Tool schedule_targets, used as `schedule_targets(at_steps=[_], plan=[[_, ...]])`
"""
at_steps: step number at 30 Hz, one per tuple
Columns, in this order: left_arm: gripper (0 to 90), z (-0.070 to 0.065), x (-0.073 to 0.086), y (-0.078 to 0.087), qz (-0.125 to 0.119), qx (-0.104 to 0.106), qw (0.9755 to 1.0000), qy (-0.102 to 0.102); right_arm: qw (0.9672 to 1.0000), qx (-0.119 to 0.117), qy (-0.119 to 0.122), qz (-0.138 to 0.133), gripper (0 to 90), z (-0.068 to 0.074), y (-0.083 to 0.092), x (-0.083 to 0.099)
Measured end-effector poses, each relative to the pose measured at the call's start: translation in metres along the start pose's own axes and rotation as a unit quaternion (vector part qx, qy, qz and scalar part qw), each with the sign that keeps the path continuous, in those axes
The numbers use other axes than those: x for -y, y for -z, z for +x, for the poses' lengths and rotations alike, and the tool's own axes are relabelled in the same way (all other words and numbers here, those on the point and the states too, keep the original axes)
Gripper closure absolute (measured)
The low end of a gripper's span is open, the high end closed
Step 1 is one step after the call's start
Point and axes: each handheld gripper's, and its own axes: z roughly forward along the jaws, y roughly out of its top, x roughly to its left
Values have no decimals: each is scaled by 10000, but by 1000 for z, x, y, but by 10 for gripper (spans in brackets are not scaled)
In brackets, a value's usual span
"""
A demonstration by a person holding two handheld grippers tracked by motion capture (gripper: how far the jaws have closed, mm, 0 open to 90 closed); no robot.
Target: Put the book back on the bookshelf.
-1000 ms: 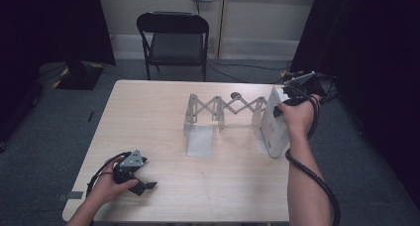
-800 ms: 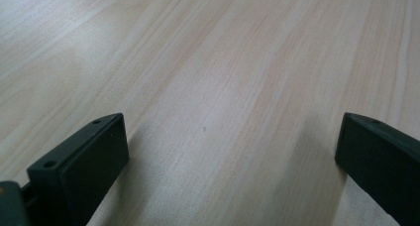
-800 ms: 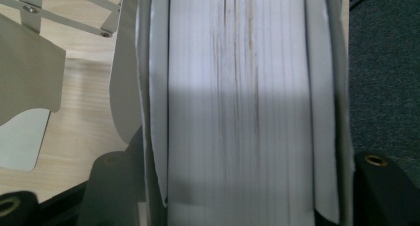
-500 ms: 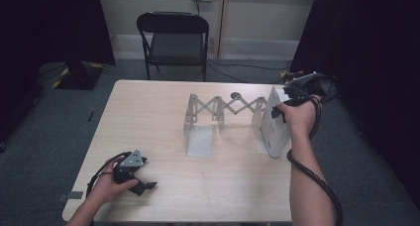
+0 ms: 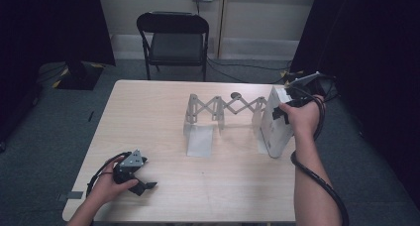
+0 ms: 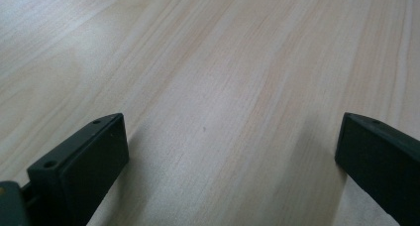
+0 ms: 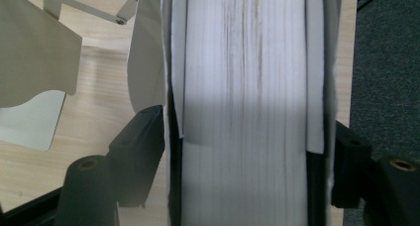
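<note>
A book is being released upright at the right end of an expanding metal rack.

The left gripper (image 5: 141, 186) is resting on the pale wood-grain table (image 5: 148, 117), jaws spread wide and gripping nothing, parked well clear of the work. Ahead and to its right, the rack (image 5: 225, 109) of thin grey plates and scissor links is standing stretched out. The right gripper (image 7: 247, 151) is straddling a thick white book (image 5: 275, 122) from above; its jaws have just been opening, with the book's page block between them, pads apparently easing off so it stands against the rack's end plate.
</note>
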Motion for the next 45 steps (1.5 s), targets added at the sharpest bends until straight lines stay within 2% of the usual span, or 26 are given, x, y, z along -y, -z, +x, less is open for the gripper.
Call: schedule_targets(at_steps=[16,33,39,45], plan=[[0,0,0,0,6,1,10000,-14,10000,-36,66,59,281,4,16,11],[0,0,0,0,14,-1,10000,-16,9997,-162,198,51,209,5,21,30],[0,0,0,0,0,2,10000,-1,9992,-298,252,69,157,5,21,37],[0,0,0,0,1,-1,10000,3,9990,-236,376,104,155,7,20,45]])
